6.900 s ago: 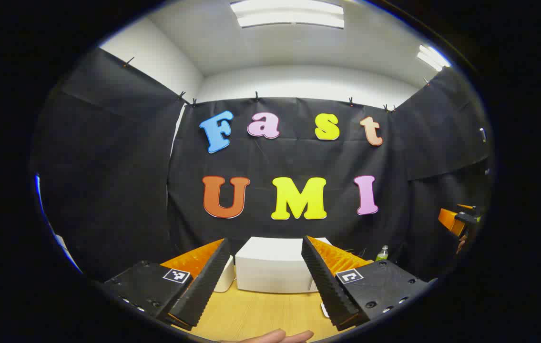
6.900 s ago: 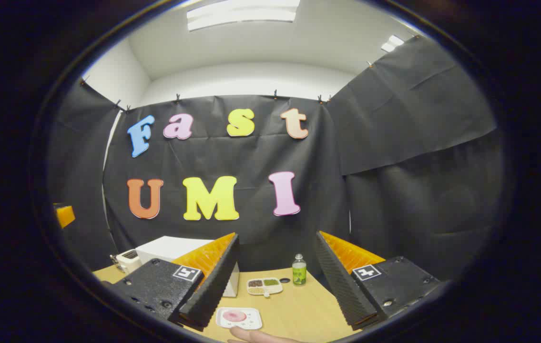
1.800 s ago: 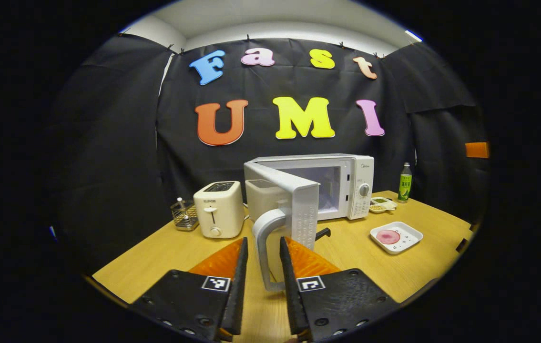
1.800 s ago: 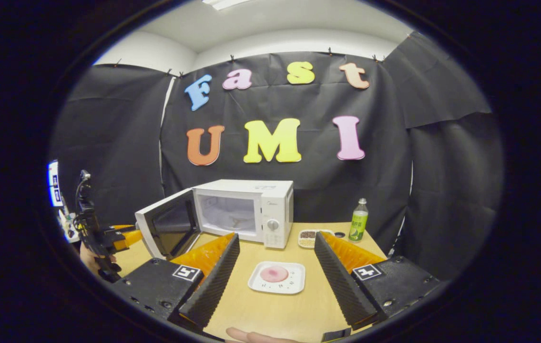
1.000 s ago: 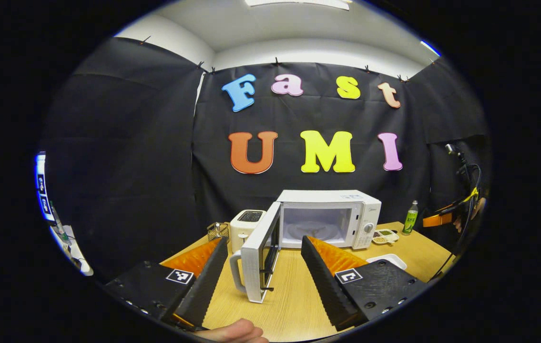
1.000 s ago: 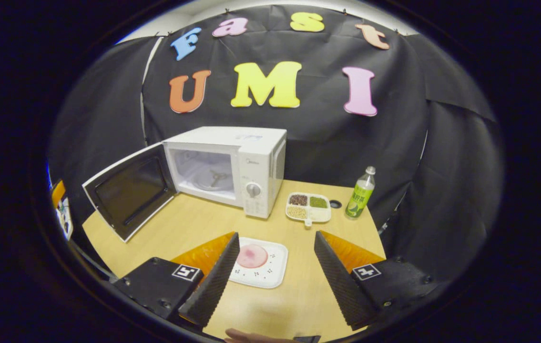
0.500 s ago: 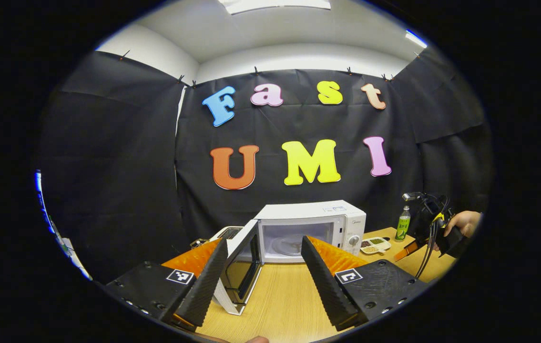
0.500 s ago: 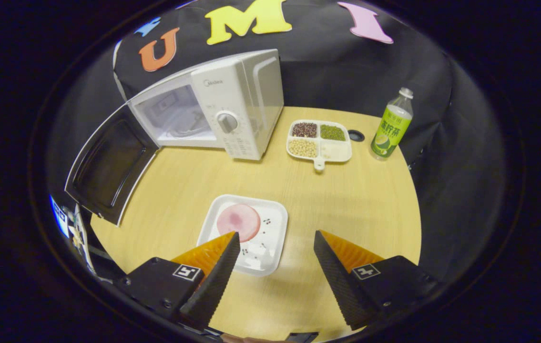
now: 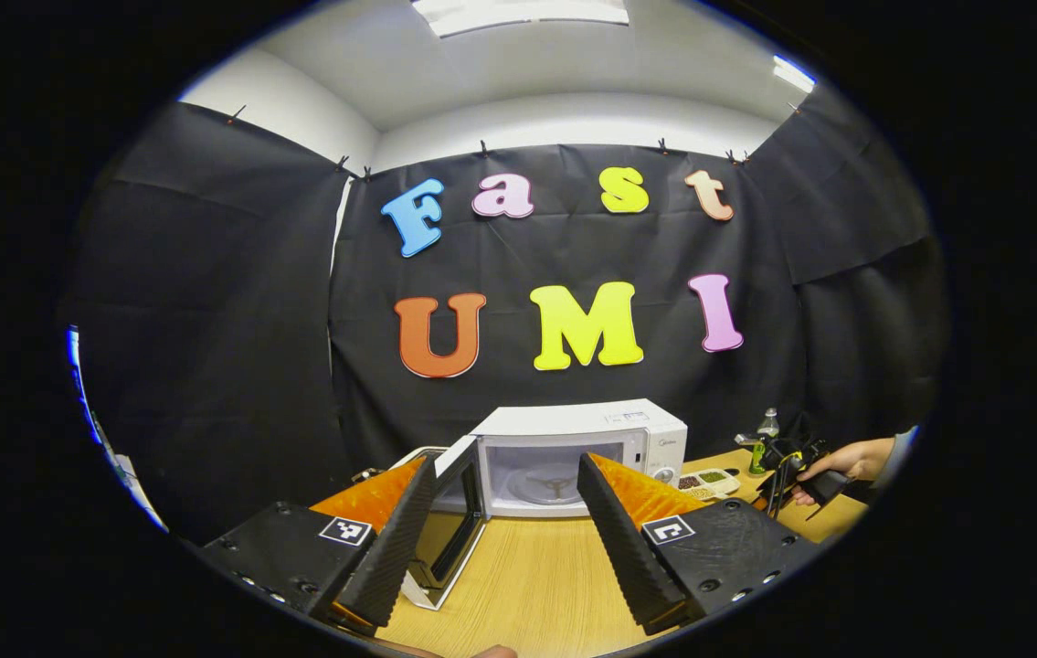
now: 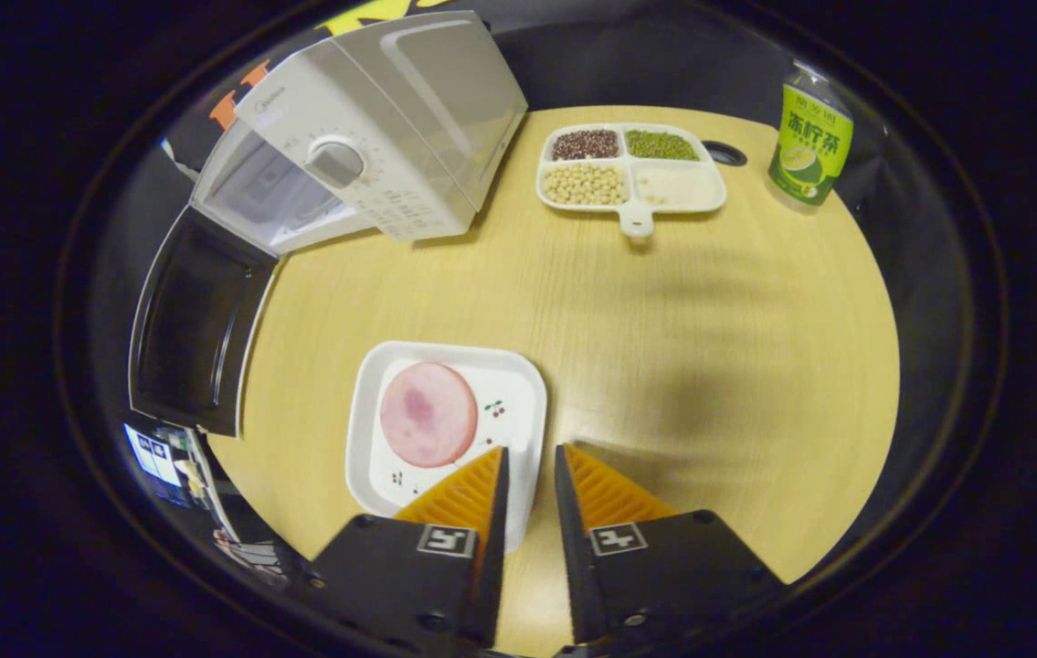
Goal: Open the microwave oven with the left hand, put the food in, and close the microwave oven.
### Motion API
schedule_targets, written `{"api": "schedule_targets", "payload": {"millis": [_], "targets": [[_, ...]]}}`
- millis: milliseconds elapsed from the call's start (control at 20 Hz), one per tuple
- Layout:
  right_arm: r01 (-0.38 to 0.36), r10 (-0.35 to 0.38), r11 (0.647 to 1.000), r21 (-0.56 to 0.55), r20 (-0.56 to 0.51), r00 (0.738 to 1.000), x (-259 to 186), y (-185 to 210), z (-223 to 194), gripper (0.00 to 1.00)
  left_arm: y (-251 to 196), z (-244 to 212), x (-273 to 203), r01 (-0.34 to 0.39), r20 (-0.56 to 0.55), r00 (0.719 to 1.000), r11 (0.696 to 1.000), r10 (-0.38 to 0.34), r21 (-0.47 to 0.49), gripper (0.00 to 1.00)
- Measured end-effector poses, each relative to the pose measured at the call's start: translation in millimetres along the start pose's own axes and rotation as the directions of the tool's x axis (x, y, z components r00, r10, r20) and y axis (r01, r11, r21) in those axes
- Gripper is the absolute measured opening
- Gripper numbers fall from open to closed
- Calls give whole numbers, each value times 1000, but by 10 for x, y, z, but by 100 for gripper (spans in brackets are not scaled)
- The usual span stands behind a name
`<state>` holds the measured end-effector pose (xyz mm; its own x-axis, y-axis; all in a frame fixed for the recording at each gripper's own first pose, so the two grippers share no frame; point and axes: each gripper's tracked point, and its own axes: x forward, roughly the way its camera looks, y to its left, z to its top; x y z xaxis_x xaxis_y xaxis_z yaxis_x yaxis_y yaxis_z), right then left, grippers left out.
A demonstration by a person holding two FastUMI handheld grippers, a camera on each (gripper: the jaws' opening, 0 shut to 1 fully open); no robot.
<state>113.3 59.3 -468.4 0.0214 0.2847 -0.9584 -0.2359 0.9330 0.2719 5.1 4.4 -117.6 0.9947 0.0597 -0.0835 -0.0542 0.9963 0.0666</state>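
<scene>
The white microwave [image 9: 582, 420] stands at the back of the table with its door [image 9: 454, 530] swung open to the left. My left gripper [image 9: 507, 460] hovers open in front of it, holding nothing. In the right gripper view the microwave [image 10: 372, 119] and its open door [image 10: 194, 329] lie at the upper left. A round pink slice of food [image 10: 428, 413] rests on a square white plate [image 10: 518, 384]. My right gripper [image 10: 529, 457] points down, its fingers closed narrowly over the plate's right rim. A hand [image 9: 847, 457] holds that right gripper [image 9: 788, 461] at the far right.
A divided white dish of beans and grains [image 10: 632, 169] and a green bottle [image 10: 809, 137] stand to the right of the microwave. A small dark hole [image 10: 724, 153] is between them. The wooden table [image 10: 710, 320] has bare surface right of the plate.
My right gripper has dropped down onto the plate and closed from wide open onto its right rim. My left gripper stays open and has drawn back slightly from the open door.
</scene>
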Motion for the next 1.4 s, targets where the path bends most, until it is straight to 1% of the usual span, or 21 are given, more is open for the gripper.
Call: {"api": "schedule_targets", "payload": {"millis": [50, 100, 150, 200, 300, 350, 400, 450, 550, 700, 750, 800, 850, 900, 950, 1050, 1150, 1250, 1300, 1400], "targets": [[-14, 15, 999, 32, -38, 999, 31, -15, -29, 19, 5, -12, -7, -3, -3, 1000, 1000, 3, 2, 92], [-42, 46, 998, 43, -90, 995, 69, -7, -84, 18, 9, -21, -13, -4, -6, 1000, 1000, 4, 6, 92], [-85, 89, 996, 40, -111, 990, 101, 48, -101, 3, 16, -35, -3, -8, -13, 1000, 1000, 8, 11, 92], [-113, 116, 993, 35, -128, 985, 103, 57, -70, 16, 30, -52, -5, -15, -19, 1000, 1000, 16, 13, 92], [-155, 156, 988, 19, -151, 976, 99, 25, -64, 11, 45, -81, -5, -25, -31, 999, 1000, 25, 17, 92], [-178, 179, 984, 25, -160, 971, 114, 10, -46, 0, 40, -78, -10, -29, -32, 999, 999, 29, 16, 92], [-201, 206, 979, 42, -169, 964, 107, 4, -3, 6, 39, -73, -16, -31, -33, 999, 999, 32, 13, 92], [-224, 229, 973, 50, -174, 958, 121, -6, 18, 4, 33, -67, -33, -32, -32, 999, 999, 32, 9, 92], [-249, 261, 964, 91, -161, 952, 122, 15, 15, 4, 30, -38, -62, -33, -22, 999, 999, 33, 2, 92], [-286, 302, 946, 150, -99, 948, 78, 6, -17, 4, 61, -62, -111, -37, -24, 999, 999, 36, -6, 92], [-299, 317, 938, 177, -82, 945, 66, -1, -32, 0, 93, -85, -132, -40, -32, 999, 999, 40, -6, 92], [-307, 326, 931, 199, -72, 942, 57, -9, -63, 0, 134, -111, -144, -45, -38, 998, 999, 44, -7, 92], [-310, 329, 926, 216, -62, 942, 59, -14, -82, 4, 173, -112, -183, -46, -41, 998, 999, 46, -8, 92], [-313, 333, 921, 231, -56, 941, 50, 1, -98, 0, 203, -115, -213, -44, -40, 998, 999, 43, -8, 92], [-321, 342, 915, 243, -46, 939, 34, 19, -108, 4, 249, -113, -247, -44, -37, 998, 999, 43, -8, 92], [-341, 357, 906, 253, -19, 934, -58, 79, -148, 4, 343, -118, -314, -48, -30, 998, 999, 48, -14, 92], [-360, 370, 897, 255, 10, 929, -186, 196, -170, 4, 411, -132, -379, -45, -27, 999, 999, 44, -27, 92], [-364, 367, 900, 238, 34, 930, -320, 344, -236, 4, 495, -135, -463, -45, -22, 999, 998, 44, -39, 92], [-363, 363, 903, 232, 44, 931, -390, 439, -270, 4, 544, -141, -502, -44, -22, 999, 998, 43, -45, 92], [-372, 370, 895, 247, 59, 927, -494, 724, -339, 4, 641, -174, -591, -42, -27, 999, 998, 41, -51, 92]]}}
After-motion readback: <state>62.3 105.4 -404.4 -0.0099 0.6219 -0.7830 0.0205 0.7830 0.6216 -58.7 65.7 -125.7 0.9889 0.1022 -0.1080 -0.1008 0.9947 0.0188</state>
